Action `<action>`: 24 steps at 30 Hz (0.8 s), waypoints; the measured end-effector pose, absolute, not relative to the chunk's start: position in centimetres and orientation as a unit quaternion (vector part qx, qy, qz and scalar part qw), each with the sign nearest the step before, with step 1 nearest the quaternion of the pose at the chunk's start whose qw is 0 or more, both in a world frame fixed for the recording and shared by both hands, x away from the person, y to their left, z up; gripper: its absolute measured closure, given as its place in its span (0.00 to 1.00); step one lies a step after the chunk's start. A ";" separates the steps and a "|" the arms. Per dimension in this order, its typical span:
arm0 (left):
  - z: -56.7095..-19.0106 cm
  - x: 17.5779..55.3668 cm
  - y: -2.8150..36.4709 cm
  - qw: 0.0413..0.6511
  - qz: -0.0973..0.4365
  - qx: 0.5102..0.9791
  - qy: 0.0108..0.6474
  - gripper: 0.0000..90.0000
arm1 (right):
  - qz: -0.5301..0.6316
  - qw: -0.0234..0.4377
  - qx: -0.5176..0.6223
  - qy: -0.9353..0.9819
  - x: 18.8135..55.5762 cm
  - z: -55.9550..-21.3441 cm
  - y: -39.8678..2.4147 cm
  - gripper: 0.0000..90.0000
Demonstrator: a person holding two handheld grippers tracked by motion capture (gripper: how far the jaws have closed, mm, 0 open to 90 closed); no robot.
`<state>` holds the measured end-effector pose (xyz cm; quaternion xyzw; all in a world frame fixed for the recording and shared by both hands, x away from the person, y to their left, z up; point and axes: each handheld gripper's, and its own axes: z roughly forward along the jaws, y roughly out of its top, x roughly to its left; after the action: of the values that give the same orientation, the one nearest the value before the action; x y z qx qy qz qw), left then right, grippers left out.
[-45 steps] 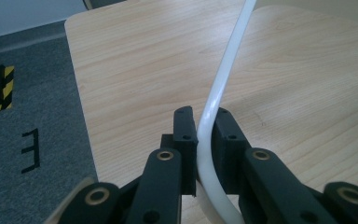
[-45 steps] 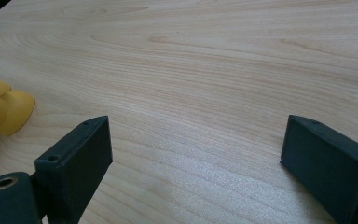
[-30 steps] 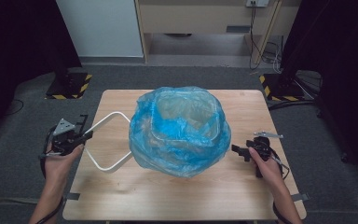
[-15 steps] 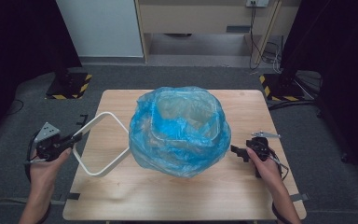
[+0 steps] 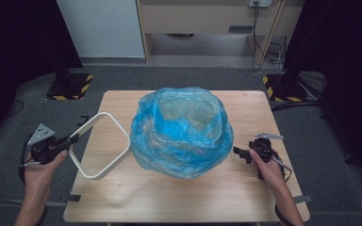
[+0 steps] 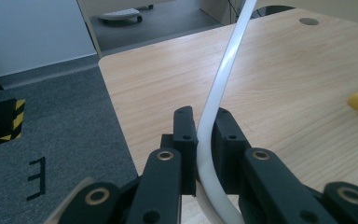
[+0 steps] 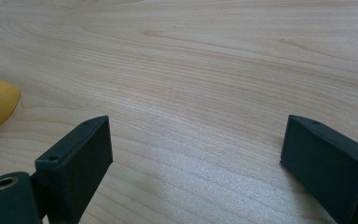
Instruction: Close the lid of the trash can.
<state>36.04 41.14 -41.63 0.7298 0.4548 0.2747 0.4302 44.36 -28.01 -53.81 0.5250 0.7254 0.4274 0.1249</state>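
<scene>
Left tool pinches white ring frame tight at corner; frame sticks out ahead of it, over tabletop edge. Frame looks light, stiff, smooth, maybe slippery. Corner grip good. Right tool open, empty, beside blue bag.

A light wooden table stands on dark grey carpet. Beyond its far edge, a white panel rises beside a pale wooden cabinet, with cables hanging down at the cabinet's right end. Black stands with yellow-and-black striped feet flank the table, and the sides of the room are dark.
</scene>
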 end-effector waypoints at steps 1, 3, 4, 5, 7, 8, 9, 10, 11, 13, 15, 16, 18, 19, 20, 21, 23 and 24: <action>-41.6 36.2 41.1 0.431 0.274 0.729 0.455 0.90 | 0.427 0.125 0.525 0.726 44.4 -53.8 -28.0 0.10; -41.6 36.5 41.1 0.432 0.273 0.728 0.456 0.90 | 0.427 0.125 0.525 0.726 44.4 -53.8 -28.0 0.10; -41.6 36.6 41.1 0.433 0.272 0.728 0.456 0.90 | 0.427 0.125 0.525 0.725 44.4 -53.8 -28.0 0.10; -41.5 36.6 41.1 0.435 0.272 0.727 0.456 0.90 | 0.427 0.123 0.527 0.725 44.3 -53.8 -28.0 0.10; -41.2 36.6 41.2 0.438 0.273 0.726 0.455 0.90 | 0.427 0.124 0.526 0.725 44.3 -53.8 -28.0 0.10; -41.0 36.5 41.2 0.439 0.274 0.725 0.453 0.90 | 0.427 0.124 0.526 0.725 44.3 -53.8 -28.0 0.10; -40.8 36.3 41.3 0.441 0.275 0.725 0.452 0.90 | 0.427 0.124 0.526 0.725 44.3 -53.8 -28.0 0.10; -40.6 36.2 41.4 0.442 0.276 0.724 0.452 0.90 | 0.427 0.124 0.526 0.725 44.3 -53.8 -28.0 0.10; -40.4 36.0 41.5 0.445 0.277 0.722 0.451 0.90 | 0.427 0.124 0.526 0.725 44.3 -53.8 -28.0 0.10; -39.9 35.7 41.7 0.449 0.278 0.720 0.449 0.90 | 0.427 0.124 0.526 0.725 44.3 -53.8 -28.0 0.10; -39.5 35.4 42.0 0.451 0.281 0.719 0.448 0.90 | 0.427 0.125 0.525 0.726 44.3 -53.8 -28.0 0.10; -39.3 35.3 42.1 0.451 0.283 0.719 0.448 0.90 | 0.427 0.125 0.525 0.726 44.3 -53.8 -28.0 0.10; -38.8 35.0 42.3 0.453 0.284 0.718 0.445 0.90 | 0.426 0.125 0.525 0.726 44.3 -53.8 -28.0 0.10; -38.6 34.9 42.5 0.455 0.284 0.717 0.445 0.90 | 0.426 0.125 0.525 0.726 44.3 -53.8 -28.0 0.10; -38.4 34.8 42.6 0.458 0.285 0.716 0.444 0.90 | 0.426 0.124 0.525 0.726 44.3 -53.8 -28.0 0.10; -38.1 34.7 42.7 0.460 0.285 0.715 0.443 0.90 | 0.426 0.125 0.525 0.726 44.3 -53.8 -28.0 0.10; -37.5 34.4 42.9 0.467 0.286 0.711 0.441 0.90 | 0.427 0.123 0.525 0.725 44.3 -53.8 -28.0 0.10; -37.2 34.3 43.0 0.470 0.286 0.710 0.439 0.90 | 0.427 0.124 0.525 0.726 44.3 -53.8 -28.0 0.10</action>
<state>34.31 42.95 -37.21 0.7098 0.4393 0.2863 0.4703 44.27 -28.00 -53.79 0.5254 0.7258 0.4266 0.1235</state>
